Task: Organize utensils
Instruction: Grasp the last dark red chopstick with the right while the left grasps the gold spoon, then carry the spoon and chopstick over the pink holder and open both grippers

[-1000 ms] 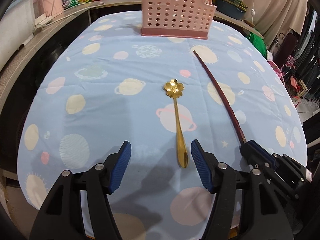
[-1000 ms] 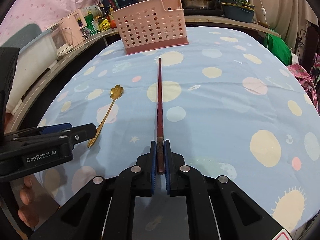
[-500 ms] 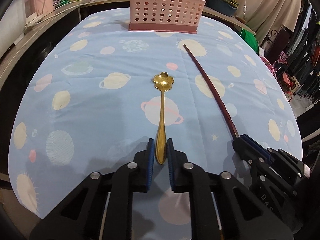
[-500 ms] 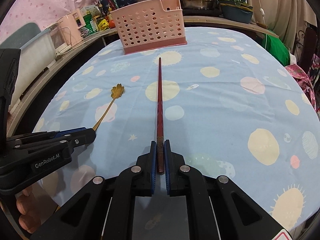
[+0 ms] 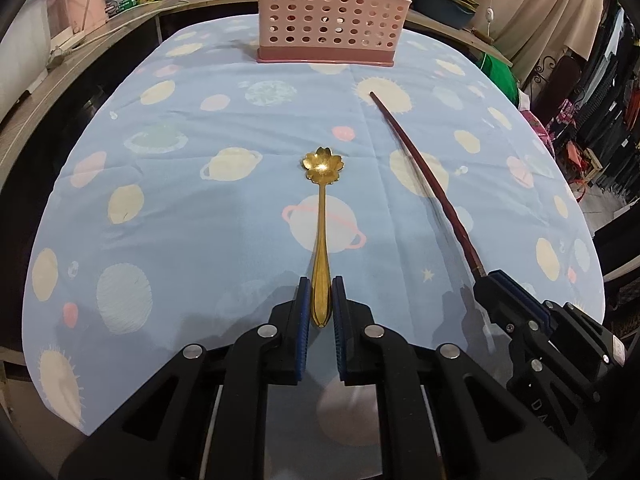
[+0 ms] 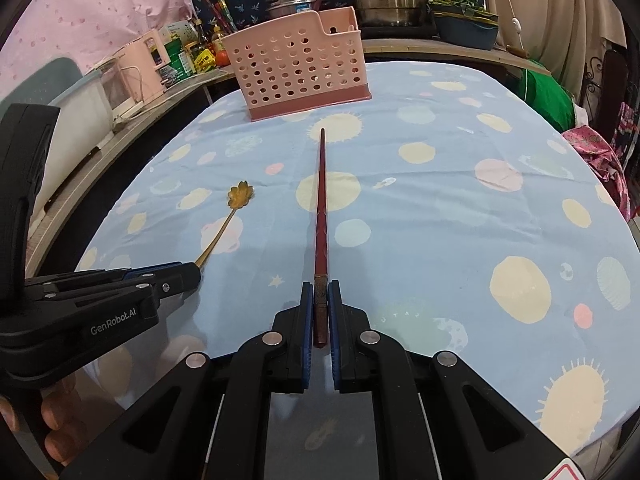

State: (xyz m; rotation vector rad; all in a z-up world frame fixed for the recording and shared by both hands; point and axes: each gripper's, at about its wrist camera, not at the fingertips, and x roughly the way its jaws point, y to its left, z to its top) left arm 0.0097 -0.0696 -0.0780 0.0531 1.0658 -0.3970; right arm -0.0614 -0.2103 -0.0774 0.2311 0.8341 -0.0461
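A gold metal spoon (image 5: 320, 236) lies on a light-blue cloth (image 5: 192, 216) printed with pale planets and suns. Its bowl is shaped like a five-petalled flower and shines at the centre; its slim handle widens into a ribbed, tapered end. The spoon's long axis runs straight away from the left gripper (image 5: 320, 304), bowl toward the pink perforated plastic basket (image 5: 328, 12) at the far edge of the table. The blue ribbed pads (image 5: 304, 312) of this gripper now press on both sides of the handle's end — a second earlier they stood wide apart with the handle lying loose between them.

A dark red chopstick (image 6: 321, 216), thin and smooth with a faint pattern and a brownish band near its thick end, also points toward the basket, its narrow tip nearest it. In the left view it lies at a slant to the spoon, well apart from it. The right gripper (image 6: 320, 316) is clamped narrowly on the thick end, just as in the earlier frames, and neither utensil has shifted on the cloth. Whether there is one stick or a pair held flush is hard to tell from this angle.

Fingertips of a hand (image 6: 52, 420) show below the left gripper's black body in the right view — partly hidden.
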